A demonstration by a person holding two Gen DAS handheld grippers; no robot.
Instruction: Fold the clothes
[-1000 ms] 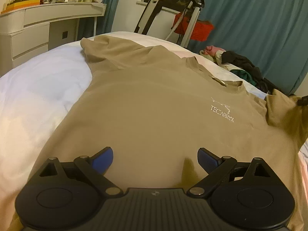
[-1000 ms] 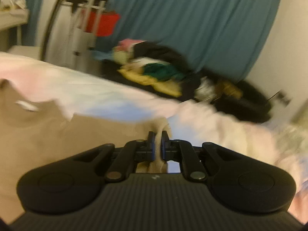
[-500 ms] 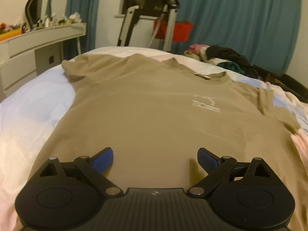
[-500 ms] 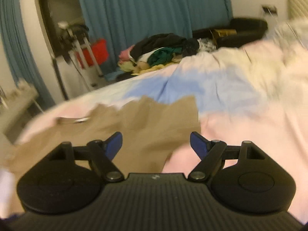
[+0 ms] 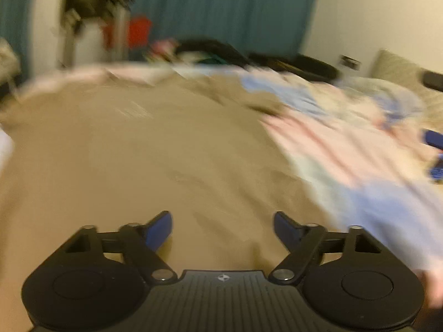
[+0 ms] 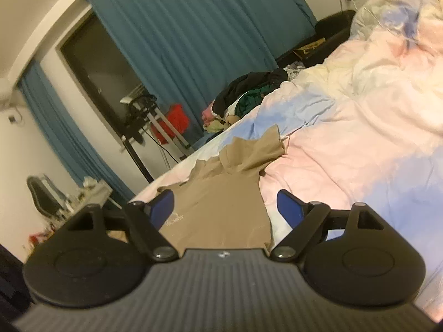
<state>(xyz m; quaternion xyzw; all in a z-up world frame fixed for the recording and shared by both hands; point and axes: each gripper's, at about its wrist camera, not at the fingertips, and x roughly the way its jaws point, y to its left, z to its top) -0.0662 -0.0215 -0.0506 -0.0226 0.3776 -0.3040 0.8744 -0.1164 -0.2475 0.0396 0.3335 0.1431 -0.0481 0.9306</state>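
While both the left gripper (image 5: 223, 228) and right gripper (image 6: 225, 207) hover spread and empty, the flat tan shirt's (image 6: 221, 207) rumpled sleeve (image 6: 256, 152) risks folding in crooked.

right tool (image 6: 223, 207) now open, off the tan shirt (image 6: 221, 210) sleeve, left view swung right

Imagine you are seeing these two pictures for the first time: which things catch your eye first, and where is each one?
A tan T-shirt lies spread over the pastel bedcover, filling the left wrist view, one sleeve crumpled toward the far edge in the right wrist view. The left gripper and the right gripper both stand open above the fabric, holding nothing. Behind the bed hang teal curtains, with a heap of dark clothes below them.
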